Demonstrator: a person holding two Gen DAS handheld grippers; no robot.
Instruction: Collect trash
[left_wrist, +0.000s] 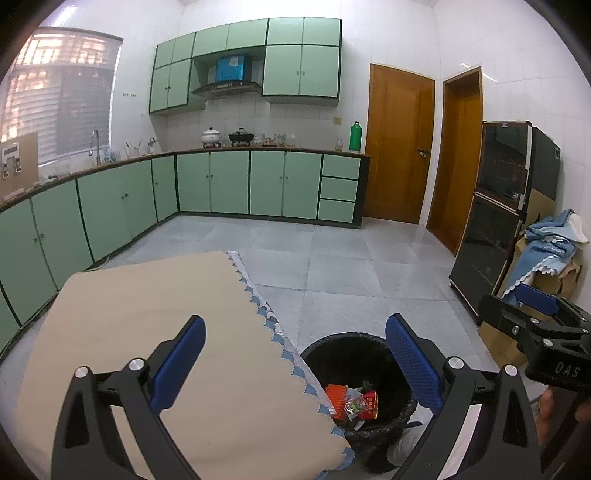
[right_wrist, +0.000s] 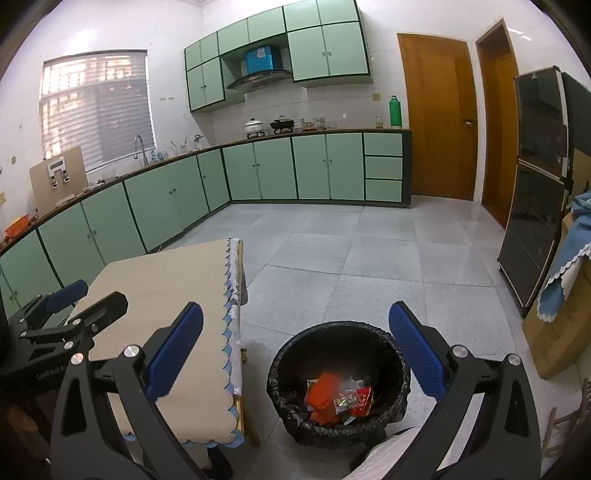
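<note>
A black trash bin (left_wrist: 384, 350) lined with a black bag stands on the floor beside the table; it also shows in the right wrist view (right_wrist: 291, 354). Red and orange wrappers (left_wrist: 352, 400) lie inside it, also seen in the right wrist view (right_wrist: 338, 398). My left gripper (left_wrist: 295, 365) is open and empty, above the table's right edge and the bin. My right gripper (right_wrist: 295, 362) is open and empty, above the bin. The right gripper shows at the right of the left wrist view (left_wrist: 535, 314); the left gripper shows at the left of the right wrist view (right_wrist: 70, 306).
A table (left_wrist: 155, 314) with a beige cloth and blue scalloped trim stands left of the bin. Green kitchen cabinets (left_wrist: 221, 184) run along the back and left. A dark glass cabinet (left_wrist: 495, 206) and a cardboard box with blue cloth (left_wrist: 546, 251) stand at the right. Grey tiled floor (left_wrist: 332, 266) lies beyond.
</note>
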